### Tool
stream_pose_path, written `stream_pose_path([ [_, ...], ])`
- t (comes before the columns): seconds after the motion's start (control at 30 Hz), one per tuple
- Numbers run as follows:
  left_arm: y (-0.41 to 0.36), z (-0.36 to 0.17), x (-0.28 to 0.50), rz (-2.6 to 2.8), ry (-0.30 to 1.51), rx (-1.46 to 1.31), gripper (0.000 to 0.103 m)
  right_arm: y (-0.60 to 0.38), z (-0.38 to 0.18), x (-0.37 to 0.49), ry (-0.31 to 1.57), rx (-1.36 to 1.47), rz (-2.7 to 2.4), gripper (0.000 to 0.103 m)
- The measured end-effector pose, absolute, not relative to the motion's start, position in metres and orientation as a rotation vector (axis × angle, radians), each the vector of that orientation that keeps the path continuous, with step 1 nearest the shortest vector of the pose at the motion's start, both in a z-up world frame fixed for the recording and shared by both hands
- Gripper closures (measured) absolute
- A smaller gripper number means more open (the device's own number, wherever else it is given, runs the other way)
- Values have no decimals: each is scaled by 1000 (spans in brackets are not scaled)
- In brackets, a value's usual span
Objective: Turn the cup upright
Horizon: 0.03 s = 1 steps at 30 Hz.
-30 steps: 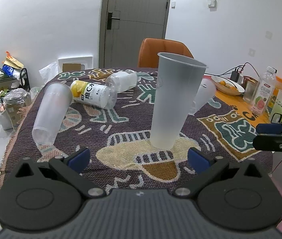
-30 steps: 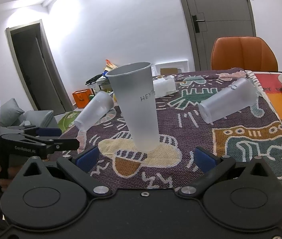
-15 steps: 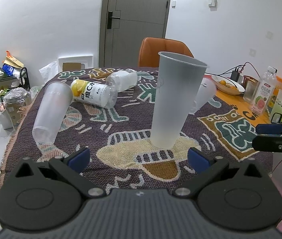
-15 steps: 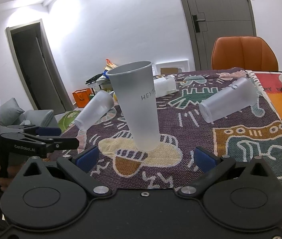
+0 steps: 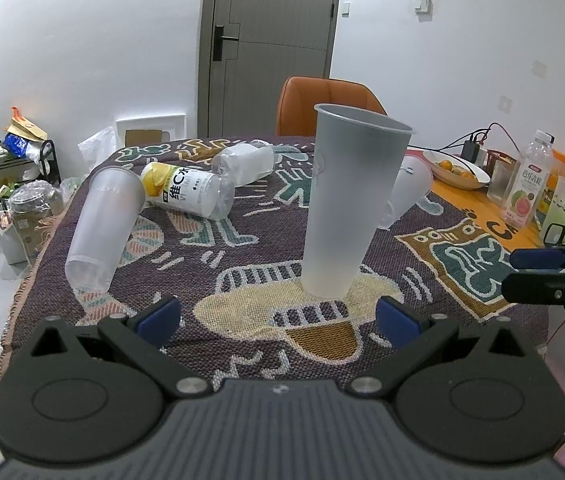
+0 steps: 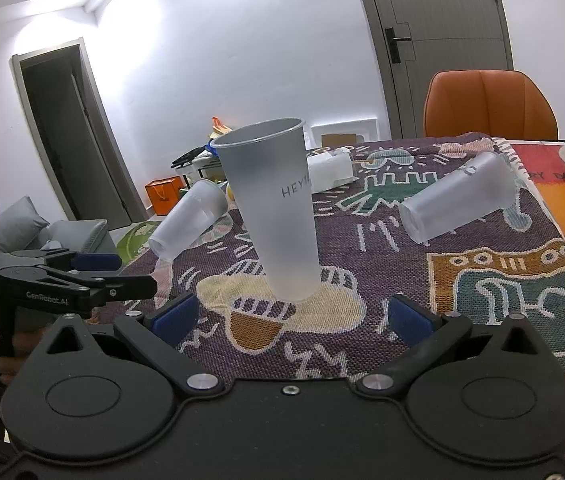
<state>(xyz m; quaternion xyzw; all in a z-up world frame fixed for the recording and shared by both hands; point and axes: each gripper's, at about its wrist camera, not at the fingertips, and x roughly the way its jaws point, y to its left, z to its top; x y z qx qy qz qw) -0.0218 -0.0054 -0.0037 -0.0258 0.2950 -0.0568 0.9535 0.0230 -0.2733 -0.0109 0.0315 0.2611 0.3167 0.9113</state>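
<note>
1. Left gripper [image 5: 278, 316]: nearest item in the left wrist view. Blue-padded fingers spread wide, nothing between them, held low over the near edge of the patterned tablecloth [image 5: 250, 344].
2. Right gripper [image 6: 290, 314]: nearest item in the right wrist view. Fingers likewise spread and empty, at about the same height, aimed across the cloth.
3. Upright cup [image 5: 352, 204]: frosted, tall, tapered; stood on its narrow base just beyond both grippers, mouth up, long axis vertical. Free of both grippers. Judged already righted.
4. Left-side cup [image 5: 102, 224]: frosted, lay on its side near the left edge of the cloth, base toward the left gripper and mouth away, long axis running roughly front to back. It lay forward and to the left of the left gripper, which was judged the nearer tool.
5. Right-side cup [image 6: 458, 200]: frosted, lay on its side behind and right of the upright cup, base toward the right gripper, long axis slanting away to the right. Right gripper judged nearer. Which of the two fallen cups is next cannot be told.
6. Yellow-label bottle [image 5: 186, 190] and clear bottle [image 5: 244, 164]: both lay on their sides at mid-cloth, beyond the left-side cup.
7. Orange chair [image 5: 328, 106]: stood at the far end of the table.
</note>
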Motion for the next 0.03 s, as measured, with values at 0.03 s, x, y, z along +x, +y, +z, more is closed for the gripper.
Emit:
stream_pose_path([
  [0.03,-5,-4,-22,-117,599,-51,0,-273,-11,23,539,65,652,0],
])
